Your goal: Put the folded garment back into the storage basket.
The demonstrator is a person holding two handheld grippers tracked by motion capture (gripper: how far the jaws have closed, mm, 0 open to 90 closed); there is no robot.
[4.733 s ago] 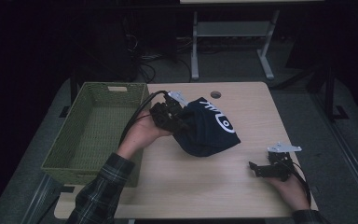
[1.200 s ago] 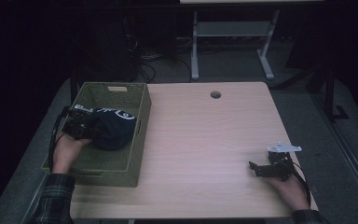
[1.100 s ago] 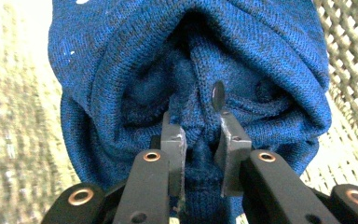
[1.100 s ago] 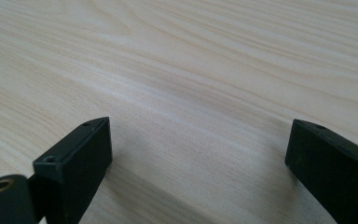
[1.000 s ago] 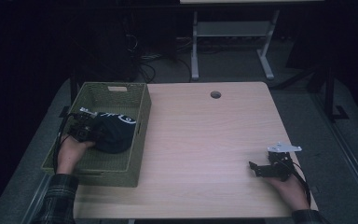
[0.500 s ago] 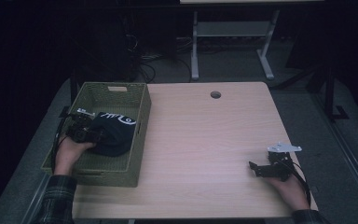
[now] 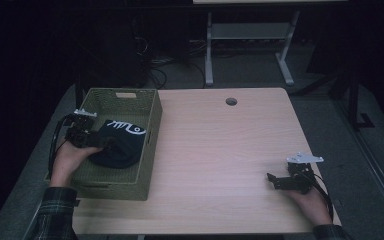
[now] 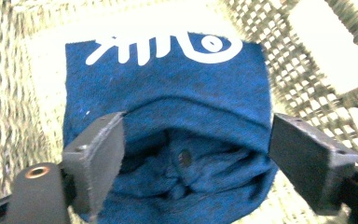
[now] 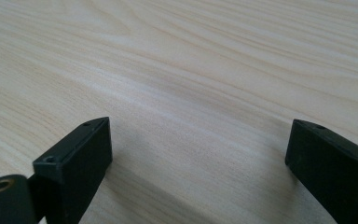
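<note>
On the worktop (image 7: 220, 150), the basket (image 7: 150, 145) at 9 o'clock holds the blue cloth (image 7: 122, 145); both the left claw (image 8: 191, 154), just opened, and the right claw (image 7: 275, 181) are released, yet a jaw may snag and lift a fold.

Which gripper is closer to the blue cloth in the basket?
Left. The left gripper is right over the blue cloth in the basket; the right gripper rests far across the table.

The left gripper (image 8: 193, 154) has just opened — seemingly letting the blue cloth (image 8: 168, 98) go into the basket (image 7: 150, 125)
</note>
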